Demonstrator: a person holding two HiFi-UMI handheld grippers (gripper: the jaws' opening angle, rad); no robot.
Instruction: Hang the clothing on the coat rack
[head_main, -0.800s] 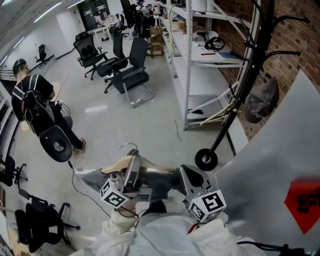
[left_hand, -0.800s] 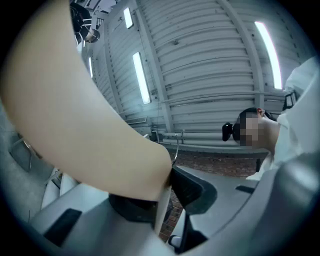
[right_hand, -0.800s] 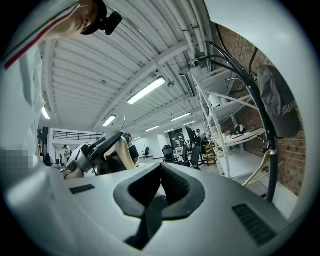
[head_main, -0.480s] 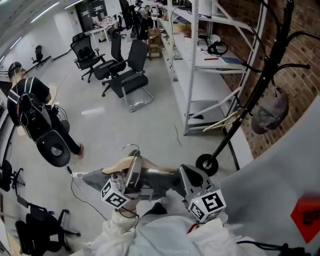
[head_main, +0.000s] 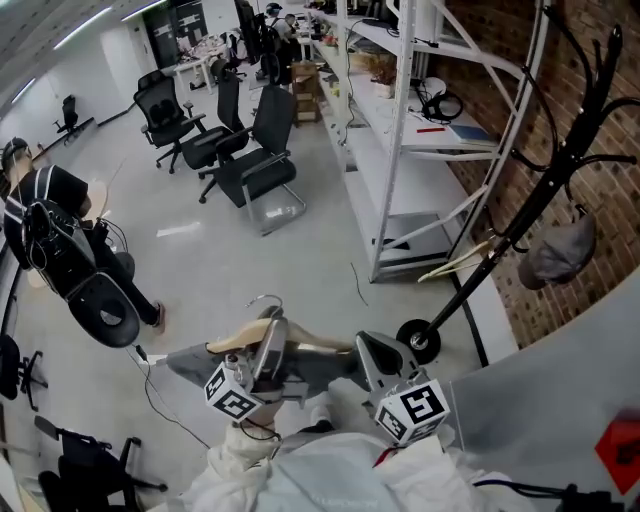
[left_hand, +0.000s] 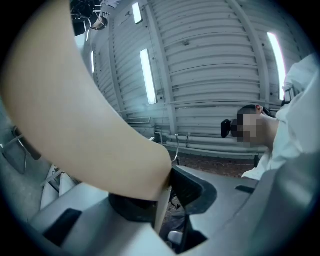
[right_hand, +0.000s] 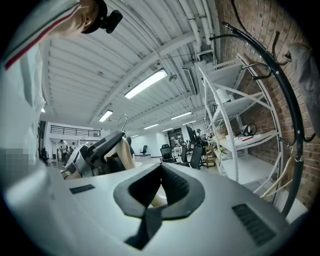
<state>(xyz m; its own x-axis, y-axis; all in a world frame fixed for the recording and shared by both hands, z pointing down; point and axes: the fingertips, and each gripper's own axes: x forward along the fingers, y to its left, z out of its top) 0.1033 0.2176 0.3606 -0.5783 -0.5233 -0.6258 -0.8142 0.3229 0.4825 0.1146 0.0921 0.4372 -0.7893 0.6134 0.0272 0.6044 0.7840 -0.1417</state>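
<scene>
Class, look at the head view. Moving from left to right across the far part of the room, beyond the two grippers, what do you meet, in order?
person with backpack → black office chair → white shelving → grey cap

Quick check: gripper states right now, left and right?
The left gripper is closed on the wooden hanger.
The right gripper is closed, apparently pinching the grey garment draped on that hanger.

The head view looks steeply down. The left gripper view tilts ceilingward, tight against the hanger (left_hand: 75, 115). The right gripper view faces level; these 2 seemingly share the hanger, head and right the coat rack (head_main: 523, 215).
</scene>
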